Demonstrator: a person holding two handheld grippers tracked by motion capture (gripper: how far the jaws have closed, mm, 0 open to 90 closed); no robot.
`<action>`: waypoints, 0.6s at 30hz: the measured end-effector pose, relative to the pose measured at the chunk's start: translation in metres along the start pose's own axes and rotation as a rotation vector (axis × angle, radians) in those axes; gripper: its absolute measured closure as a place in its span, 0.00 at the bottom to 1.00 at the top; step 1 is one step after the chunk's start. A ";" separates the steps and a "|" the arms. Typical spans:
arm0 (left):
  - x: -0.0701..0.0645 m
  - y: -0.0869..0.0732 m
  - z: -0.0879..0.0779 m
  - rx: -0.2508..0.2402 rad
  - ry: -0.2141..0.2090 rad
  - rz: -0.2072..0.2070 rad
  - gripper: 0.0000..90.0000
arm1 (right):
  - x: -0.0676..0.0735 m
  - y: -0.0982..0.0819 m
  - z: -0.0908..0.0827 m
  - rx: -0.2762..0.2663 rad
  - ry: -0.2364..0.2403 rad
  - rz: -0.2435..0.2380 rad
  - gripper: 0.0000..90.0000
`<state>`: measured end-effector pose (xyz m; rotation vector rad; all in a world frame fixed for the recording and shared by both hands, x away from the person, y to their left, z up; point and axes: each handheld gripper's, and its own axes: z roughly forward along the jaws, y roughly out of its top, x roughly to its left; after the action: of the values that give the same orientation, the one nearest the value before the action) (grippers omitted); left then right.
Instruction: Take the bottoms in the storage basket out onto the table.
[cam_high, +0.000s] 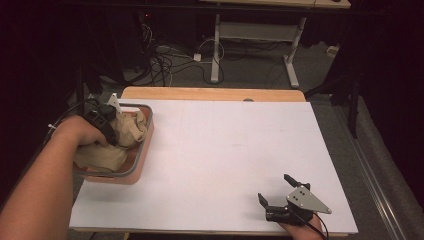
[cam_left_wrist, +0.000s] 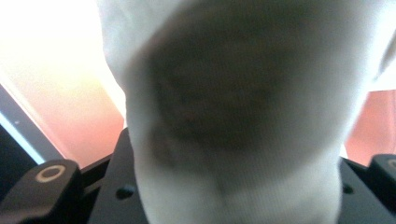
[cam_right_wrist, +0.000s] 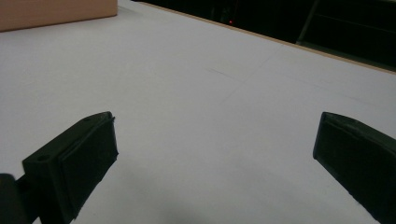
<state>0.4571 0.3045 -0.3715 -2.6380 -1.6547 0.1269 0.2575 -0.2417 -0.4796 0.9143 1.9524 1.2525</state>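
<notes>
A beige cloth (cam_high: 129, 131) lies bunched in a salmon-coloured basket (cam_high: 144, 152) with a grey rim, at the table's left edge. My left gripper (cam_high: 111, 131) is pushed down into that cloth. In the left gripper view the cloth (cam_left_wrist: 233, 93) presses close against the camera, and the two black jaws stand wide apart on either side of it, so the gripper is open around the fabric. My right gripper (cam_high: 275, 188) rests low over the white table top (cam_high: 225, 145) near the front right, open, with nothing between its jaws (cam_right_wrist: 215, 140).
The basket's pink wall (cam_left_wrist: 70, 116) rises behind the cloth. Its far corner (cam_right_wrist: 56, 11) lies at the top left of the right gripper view. Beyond the table's wooden far edge (cam_high: 215, 94) are a dark floor, cables and a desk frame (cam_high: 217, 45).
</notes>
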 end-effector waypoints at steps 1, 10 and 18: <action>0.000 0.000 -0.002 0.000 -0.002 0.000 0.68 | 0.000 0.000 0.000 0.001 0.000 0.001 0.00; -0.003 -0.001 -0.018 0.005 -0.001 0.004 0.68 | 0.001 0.001 -0.001 -0.003 -0.002 0.004 0.00; -0.006 -0.001 -0.028 0.001 -0.009 0.005 0.68 | 0.001 0.001 -0.001 -0.005 -0.001 0.002 0.00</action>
<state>0.4556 0.3005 -0.3436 -2.6452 -1.6501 0.1395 0.2563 -0.2416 -0.4784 0.9141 1.9476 1.2567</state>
